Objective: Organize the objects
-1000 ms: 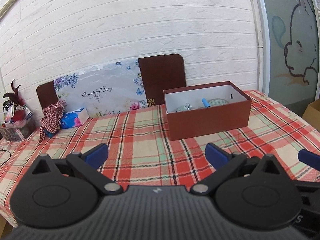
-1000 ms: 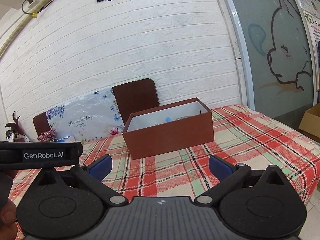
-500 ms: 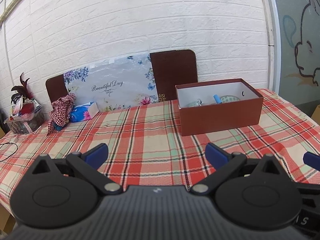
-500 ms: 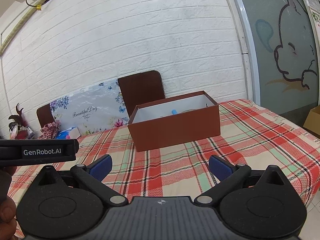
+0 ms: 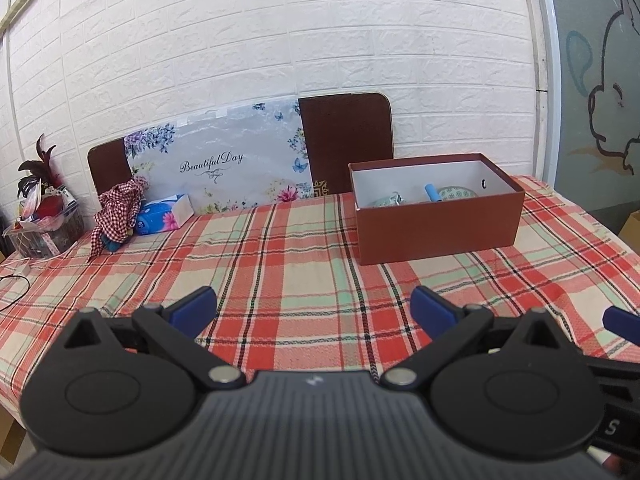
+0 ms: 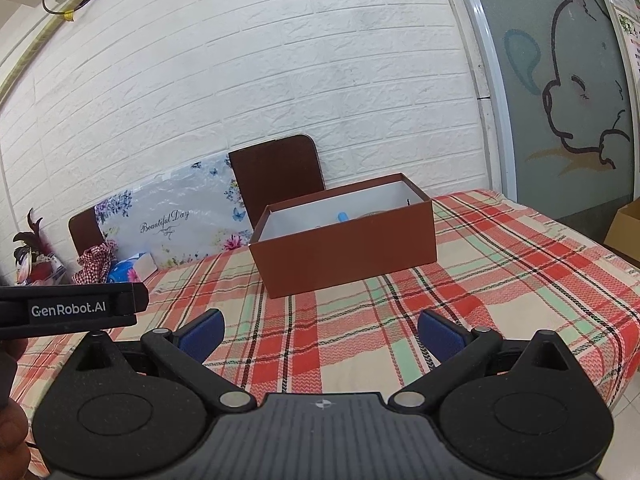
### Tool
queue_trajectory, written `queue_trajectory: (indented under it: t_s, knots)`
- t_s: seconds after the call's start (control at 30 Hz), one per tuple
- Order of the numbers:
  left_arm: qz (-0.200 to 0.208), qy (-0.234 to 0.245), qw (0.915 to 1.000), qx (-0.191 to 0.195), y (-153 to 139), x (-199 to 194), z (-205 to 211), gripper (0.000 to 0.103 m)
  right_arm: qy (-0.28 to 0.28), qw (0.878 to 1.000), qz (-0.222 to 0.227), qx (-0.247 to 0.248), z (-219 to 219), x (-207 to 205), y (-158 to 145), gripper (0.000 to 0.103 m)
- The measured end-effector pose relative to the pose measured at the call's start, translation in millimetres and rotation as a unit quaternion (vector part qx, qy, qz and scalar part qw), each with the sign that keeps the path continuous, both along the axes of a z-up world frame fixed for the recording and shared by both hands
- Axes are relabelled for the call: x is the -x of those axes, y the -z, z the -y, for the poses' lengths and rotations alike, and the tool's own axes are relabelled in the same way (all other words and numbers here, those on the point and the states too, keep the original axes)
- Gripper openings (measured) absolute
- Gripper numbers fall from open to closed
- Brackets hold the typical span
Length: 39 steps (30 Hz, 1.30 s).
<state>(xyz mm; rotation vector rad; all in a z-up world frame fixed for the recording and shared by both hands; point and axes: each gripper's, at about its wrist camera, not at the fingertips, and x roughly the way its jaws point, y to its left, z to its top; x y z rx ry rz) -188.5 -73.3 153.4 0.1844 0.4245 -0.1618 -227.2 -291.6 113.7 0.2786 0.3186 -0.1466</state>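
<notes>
Brown box [image 5: 438, 227], ahead-right of the left tongs [image 5: 312, 304]: holds a blue tube [image 5: 432, 192] and patterned items. Both tongs, right [image 6: 320, 330] included, spread and empty. Plaid bench [image 5: 280, 264] ahead bare; sorting judged near complete.

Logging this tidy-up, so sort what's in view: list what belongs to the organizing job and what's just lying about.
Job:
- open reddish-brown cardboard box
- small blue cylinder and green patterned dish inside it
- left gripper and right gripper, both open and empty

Lying about:
- blue floral tissue pack
- red checked cloth
- floral "Beautiful Day" board
</notes>
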Motion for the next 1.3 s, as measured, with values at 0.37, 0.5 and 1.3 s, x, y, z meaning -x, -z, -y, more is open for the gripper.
queue_trajectory:
  t_s: [0.37,0.5,1.3]
  knots:
    - [-0.01,-0.001,1.0,0.001,4.1,-3.1,-3.1,0.103,-0.003,1.0,-0.009,0.0,-2.7,-2.5,2.4,0.102]
    - [-0.017,-0.001,0.9999,0.003,6.0,-4.9,-4.6,0.103,-0.005,1.0,-0.015,-0.004,-2.3,-4.2,4.1,0.102]
    - [-0.021,-0.001,0.9998,0.004,6.3,-6.2,-7.1,0.103,-0.003,1.0,-0.017,-0.002,-6.0,-4.6,4.9,0.102]
